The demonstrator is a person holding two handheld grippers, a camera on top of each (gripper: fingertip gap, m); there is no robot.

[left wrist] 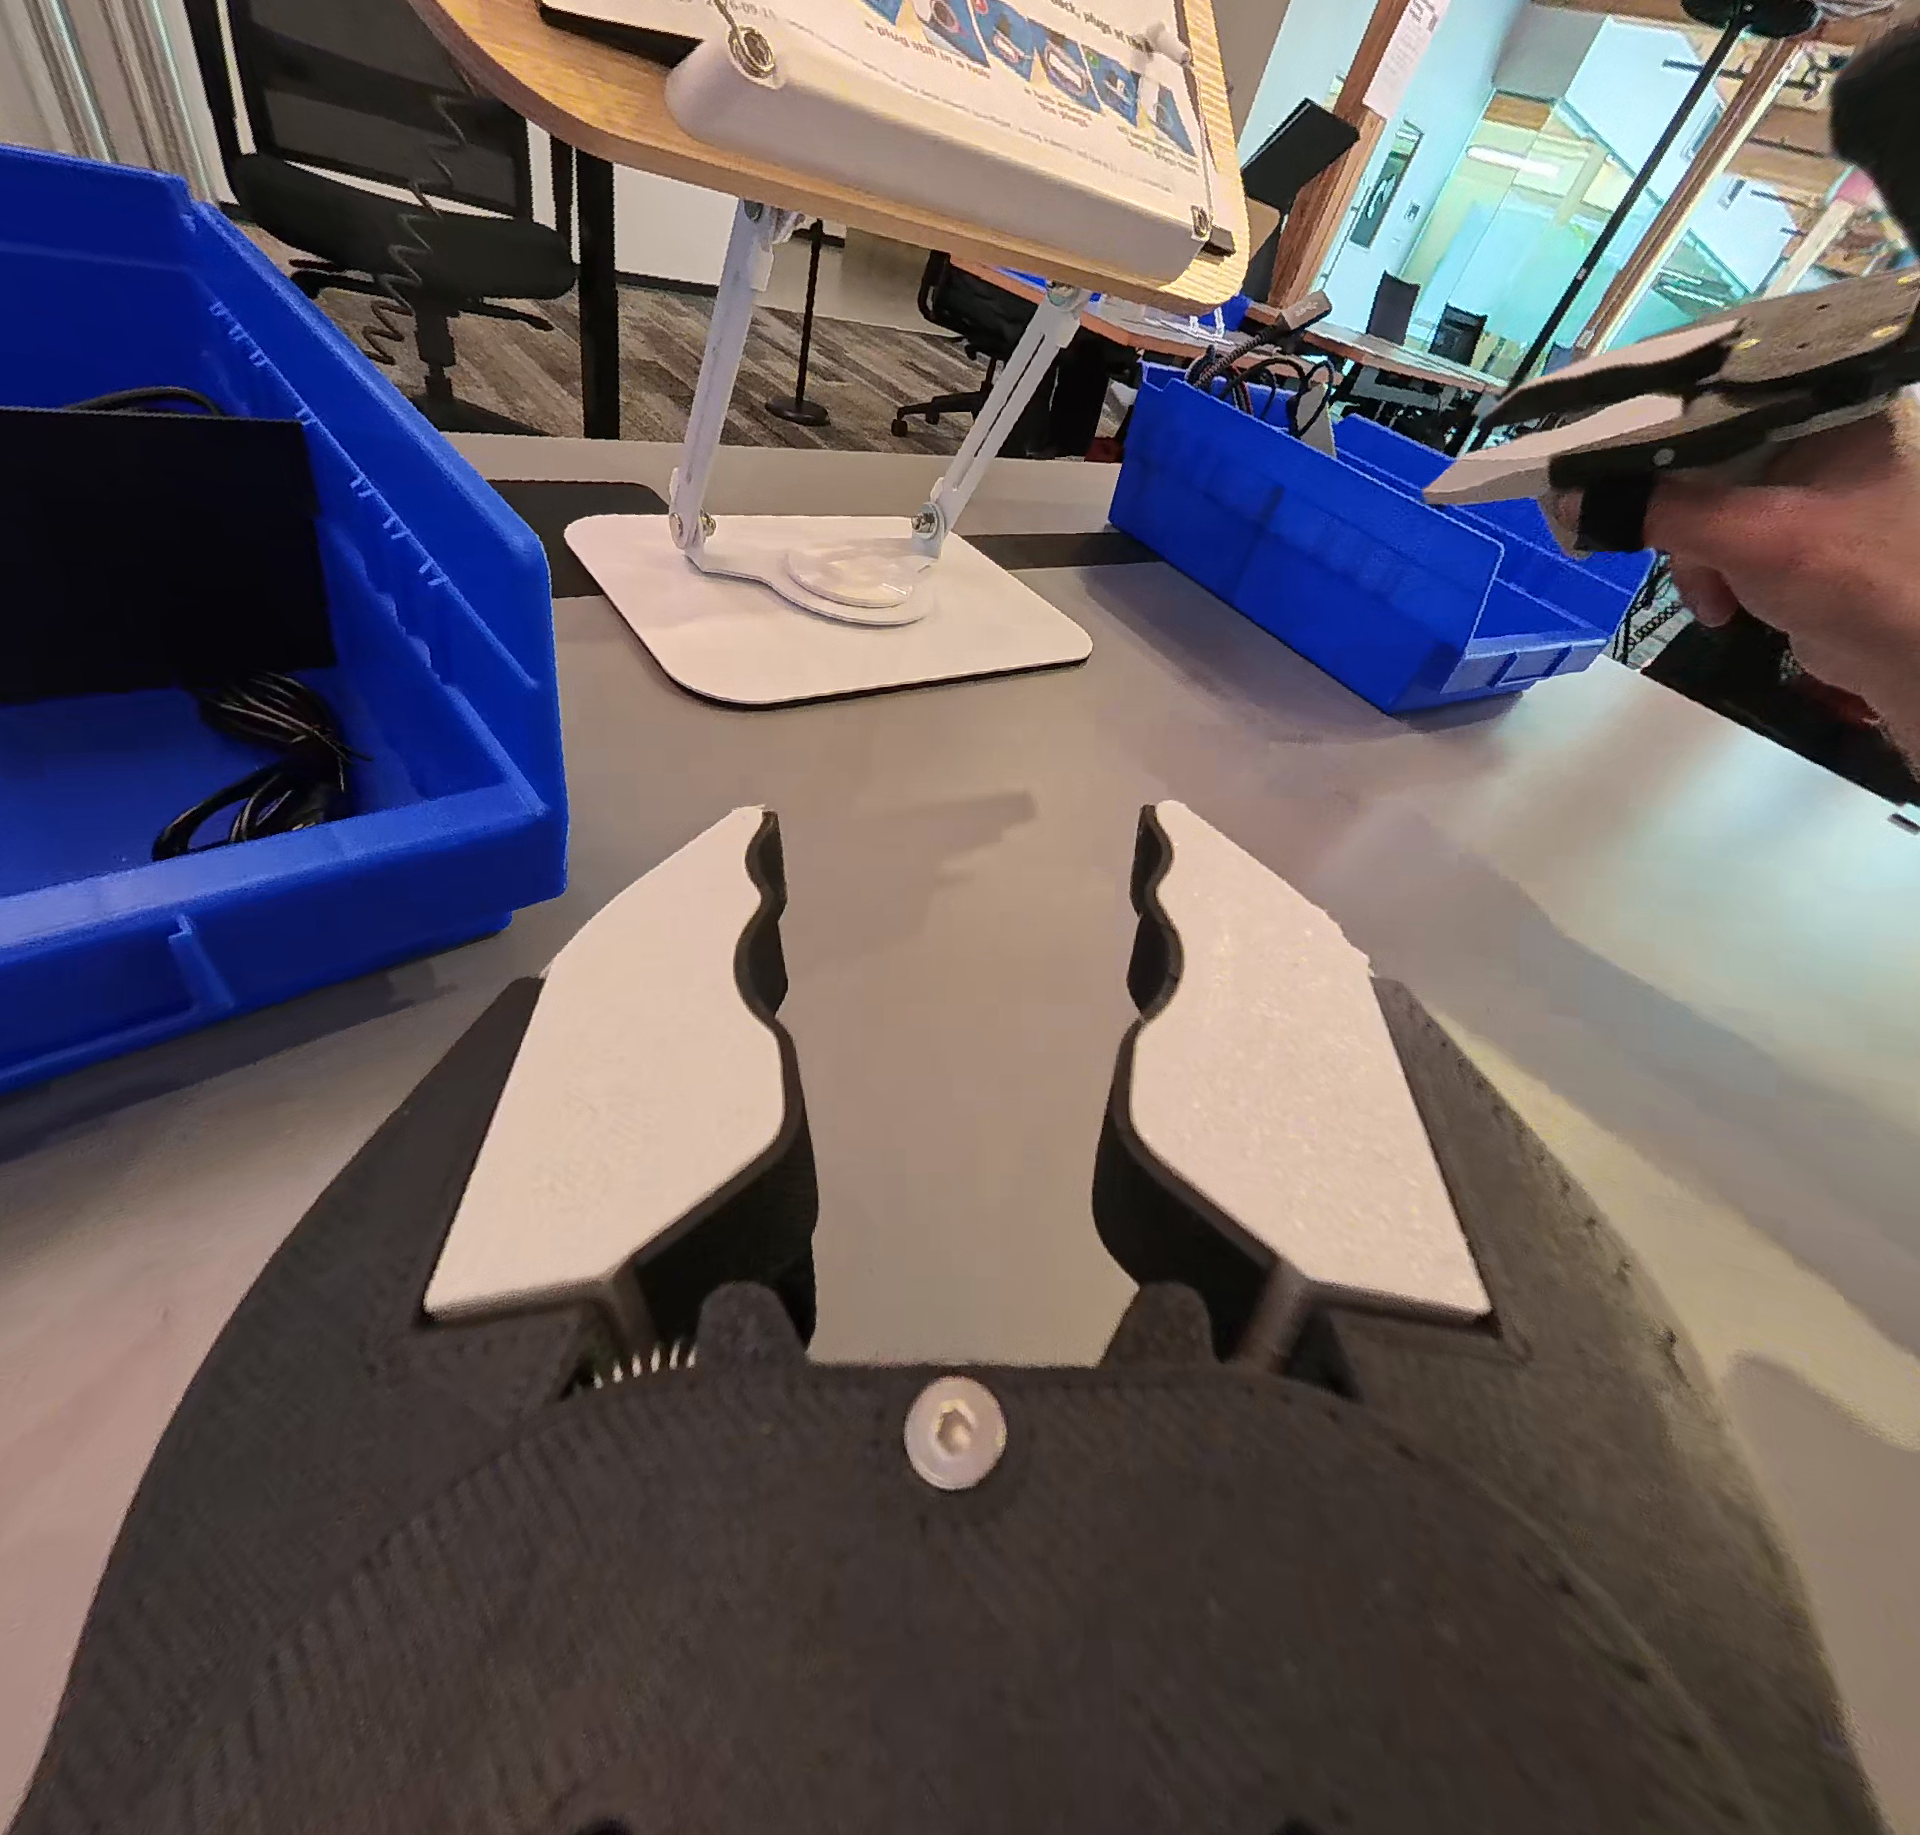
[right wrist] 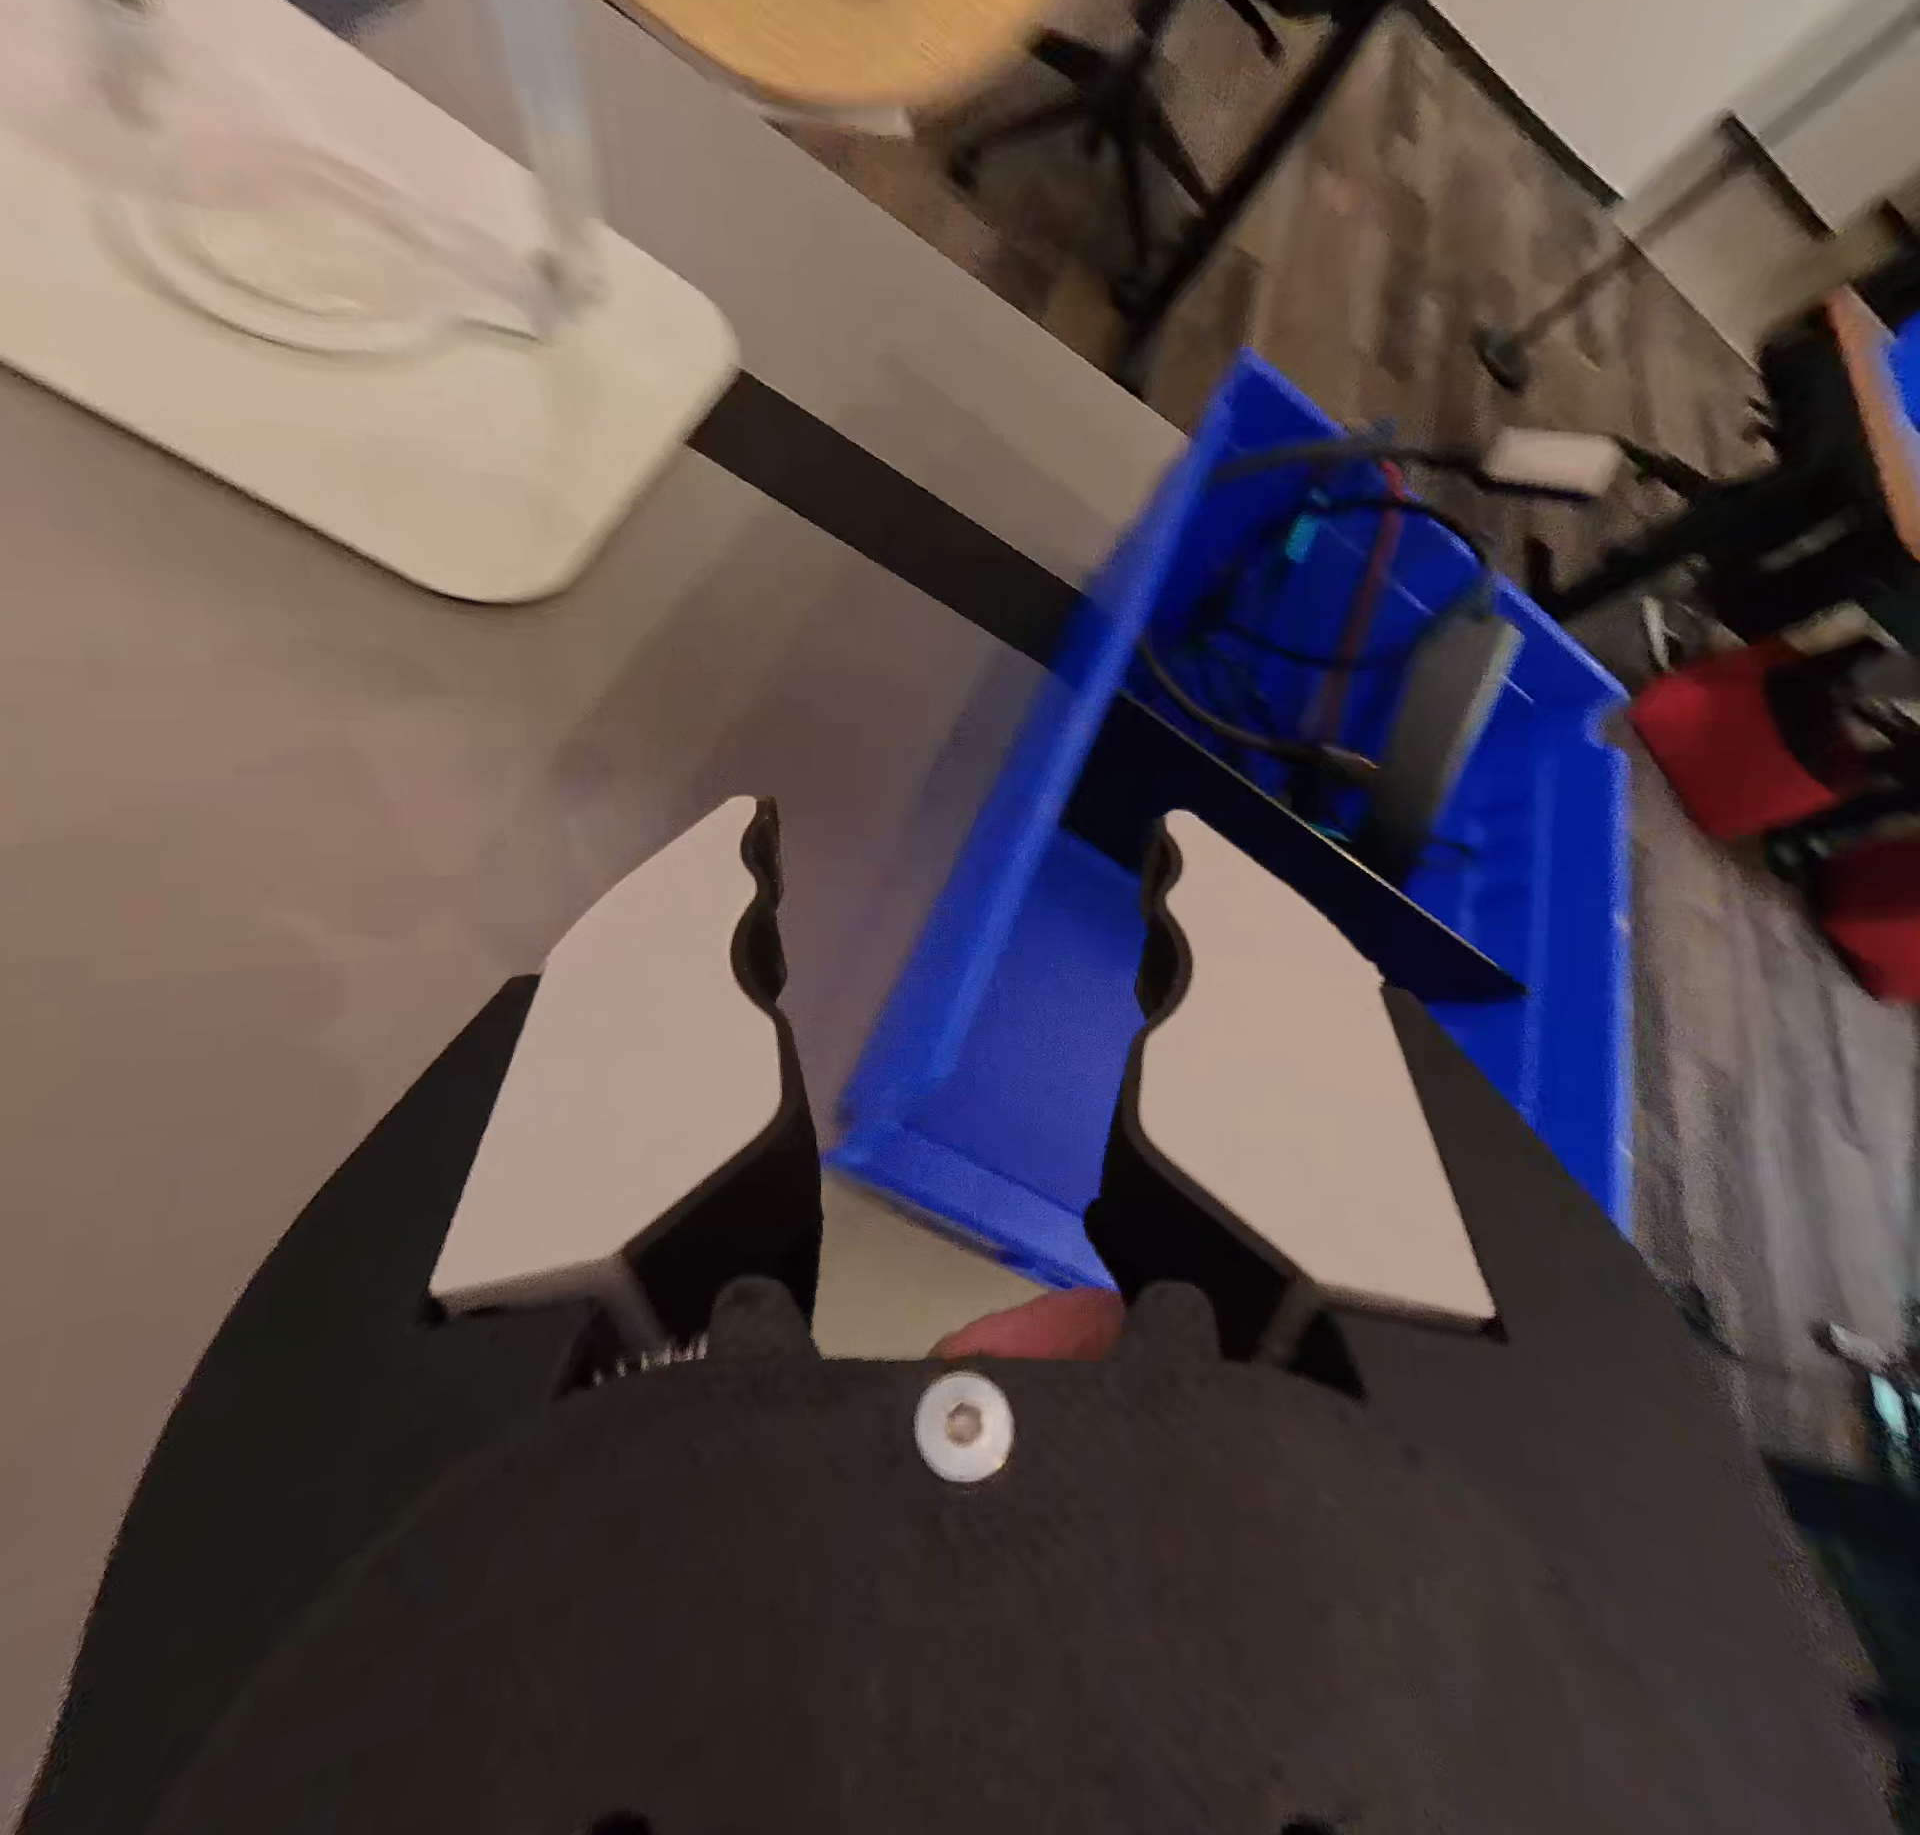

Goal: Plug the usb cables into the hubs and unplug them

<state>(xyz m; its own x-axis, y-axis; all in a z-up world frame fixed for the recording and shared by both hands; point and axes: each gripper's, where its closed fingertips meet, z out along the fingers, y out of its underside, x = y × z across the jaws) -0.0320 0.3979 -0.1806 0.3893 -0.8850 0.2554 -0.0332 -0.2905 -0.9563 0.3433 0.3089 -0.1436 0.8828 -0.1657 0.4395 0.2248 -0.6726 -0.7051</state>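
1. The surface (left wrist: 1351,954) was plain grey, crossed by a black strip (right wrist: 883,518).
2. Both bins, left (left wrist: 447,746) and right (left wrist: 1299,580), were bright blue, each with a dark divider (left wrist: 156,549).
3. The cables (left wrist: 260,777) in the left bin were black.
4. The stand's base (left wrist: 831,632) was white, its board (left wrist: 582,112) light wood-grain.
5. The fingers (left wrist: 623,1058) were white-faced on black.
6. The floor (right wrist: 1351,227) was mottled grey-brown.

white document stand (left wrist: 831,580) on grey table (left wrist: 1247,902), office chairs (left wrist: 416,227) behind

Two blue bins (left wrist: 447,642) (left wrist: 1351,580), one white stand (left wrist: 831,601), two grippers (left wrist: 956,850) (right wrist: 961,850).
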